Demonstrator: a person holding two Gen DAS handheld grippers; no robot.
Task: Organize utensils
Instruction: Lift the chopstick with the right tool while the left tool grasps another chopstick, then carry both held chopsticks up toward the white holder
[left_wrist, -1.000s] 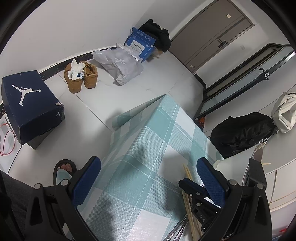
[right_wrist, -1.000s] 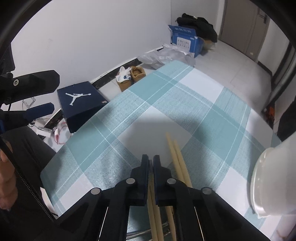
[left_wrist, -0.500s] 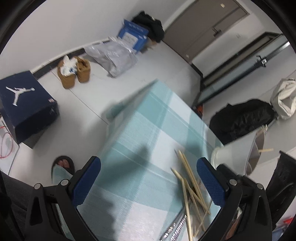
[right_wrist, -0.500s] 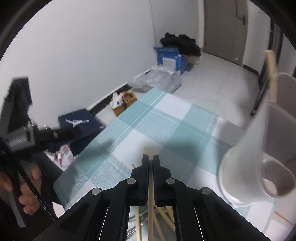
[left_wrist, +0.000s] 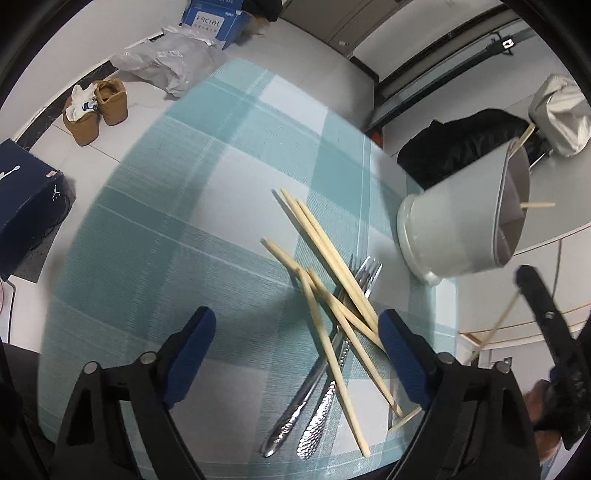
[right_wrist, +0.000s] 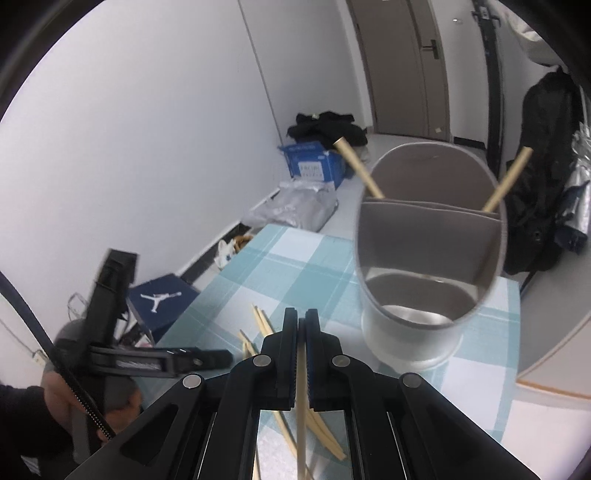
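Between shut right hand-held gripper pads: one pale wooden chopstick, rt.

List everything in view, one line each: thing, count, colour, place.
chopsticks: several, pale wood, loose pile on table
forks: two, silver, under the pile
utensil holder: one, white, table edge, two chopsticks inside
tablecloth: one, teal-white check
shoe box: one, navy, floor
boots: pair, tan, floor
left gripper: open, jaws just been closing, above pile
right gripper: shut on one chopstick
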